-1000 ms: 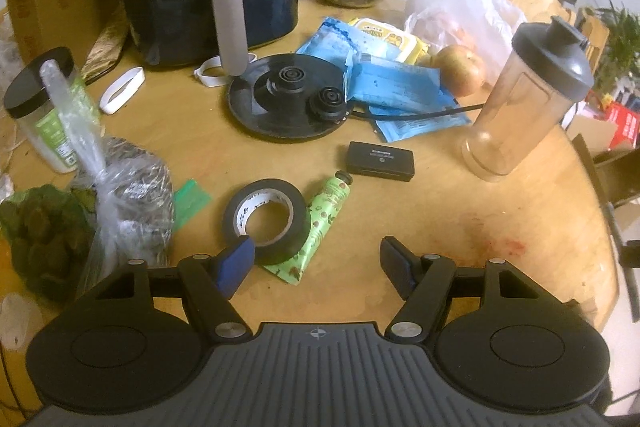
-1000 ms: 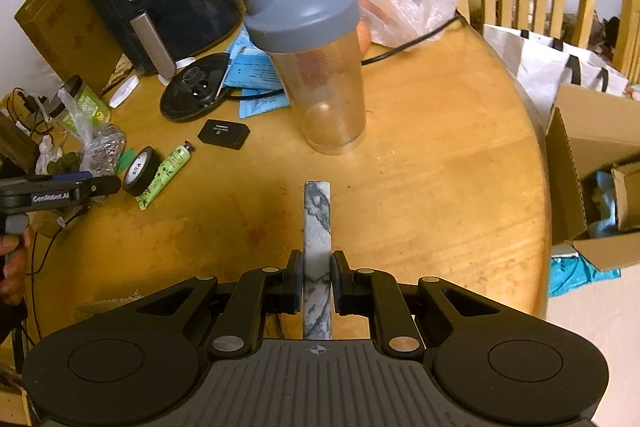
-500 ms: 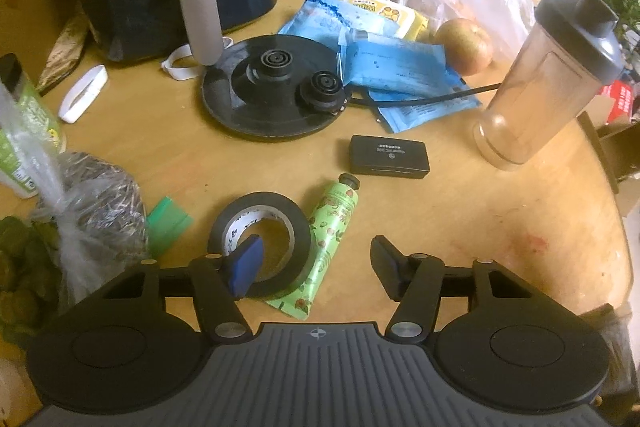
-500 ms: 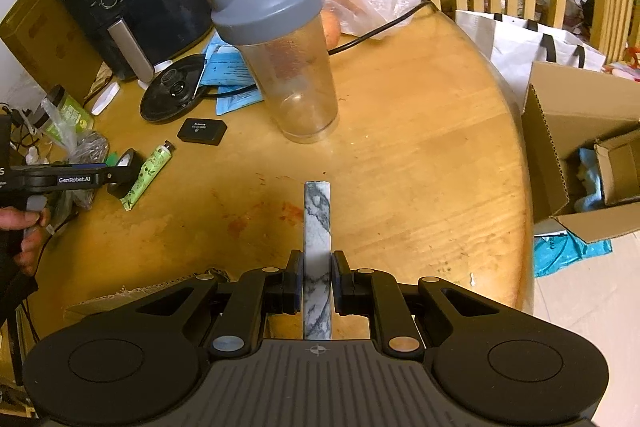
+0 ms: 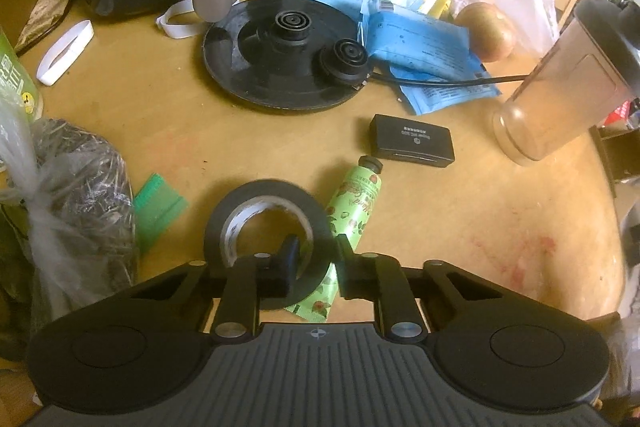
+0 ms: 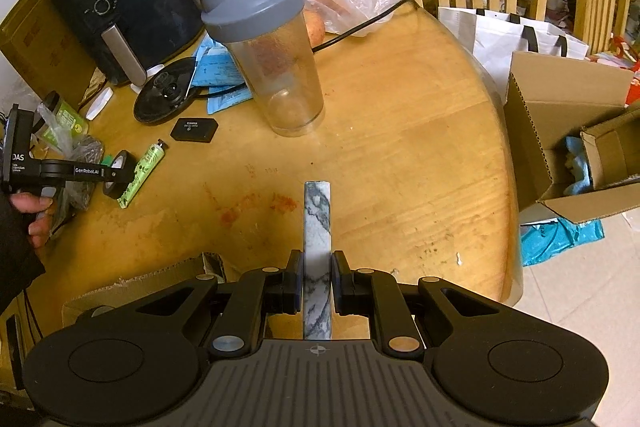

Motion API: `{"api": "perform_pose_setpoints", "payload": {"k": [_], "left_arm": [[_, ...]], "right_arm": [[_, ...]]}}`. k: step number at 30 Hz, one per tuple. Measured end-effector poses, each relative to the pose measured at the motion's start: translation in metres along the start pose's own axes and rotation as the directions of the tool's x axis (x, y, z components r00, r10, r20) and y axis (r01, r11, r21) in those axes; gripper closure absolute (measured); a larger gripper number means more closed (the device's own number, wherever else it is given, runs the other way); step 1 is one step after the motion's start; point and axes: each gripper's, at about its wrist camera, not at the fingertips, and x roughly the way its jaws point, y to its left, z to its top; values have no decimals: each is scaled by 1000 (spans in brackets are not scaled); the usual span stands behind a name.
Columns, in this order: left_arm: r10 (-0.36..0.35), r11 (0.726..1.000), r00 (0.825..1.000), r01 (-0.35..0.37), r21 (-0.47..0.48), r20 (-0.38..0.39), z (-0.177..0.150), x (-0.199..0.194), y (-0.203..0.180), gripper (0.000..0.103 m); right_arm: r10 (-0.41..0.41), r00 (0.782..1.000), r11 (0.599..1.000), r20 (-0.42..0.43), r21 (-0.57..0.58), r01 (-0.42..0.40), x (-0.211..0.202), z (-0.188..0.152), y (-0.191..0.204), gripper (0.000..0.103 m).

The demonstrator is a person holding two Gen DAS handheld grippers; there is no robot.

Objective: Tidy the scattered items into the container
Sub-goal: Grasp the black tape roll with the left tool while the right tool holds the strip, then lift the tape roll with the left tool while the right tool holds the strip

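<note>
**Left Tongs Straddling Tape Roll; Right Tongs Clamping Marble Bar**

Left tongs (image 5: 314,257): the jaws are closing across the near wall of the black tape roll (image 5: 268,223), one finger sitting inside the roll's hole and the other standing outside its right edge. The pictures are not showing whether the pads are pressing the wall, so a firm grip cannot be confirmed. The roll is lying flat on the wooden table (image 5: 460,227).

Immediately right of the outer finger, the green hand-cream tube (image 5: 352,211) is lying diagonally, its tail passing under the roll and its cap pointing away. Just beyond the cap, a small black box (image 5: 412,146) is resting flat. To the left of the tongs, a green comb-like piece (image 5: 158,213) is lying beside a knotted plastic bag (image 5: 76,195). Farther ahead, a round black kettle base (image 5: 284,55) is sitting with blue packets (image 5: 424,59) at its right. A clear shaker bottle (image 5: 560,95) is standing far right.

Right tongs (image 6: 316,283): the jaws are clenching a grey-veined marble bar (image 6: 318,227), which is projecting straight forward above the table. Well ahead, the shaker bottle is standing upright. Far right of the tongs, beyond the table edge, an open cardboard box (image 6: 560,131) is sitting. Far left, the person's hand (image 6: 34,215) is holding the left tongs over the tape roll.
</note>
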Motion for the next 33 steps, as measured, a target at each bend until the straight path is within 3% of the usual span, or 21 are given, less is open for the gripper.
{"api": "perform_pose_setpoints", "payload": {"k": [15,33], "left_arm": [[-14,1000,996,16,-19,89,-19,-43,-13,87],[33,993,982,-12,-114,188,-55,-108,-38,87]], "right_arm": [[28,1000,998,-15,-63,-29,9,7,16,86],[119,992,975,-29,-187,-123,22,33,44,86]]}}
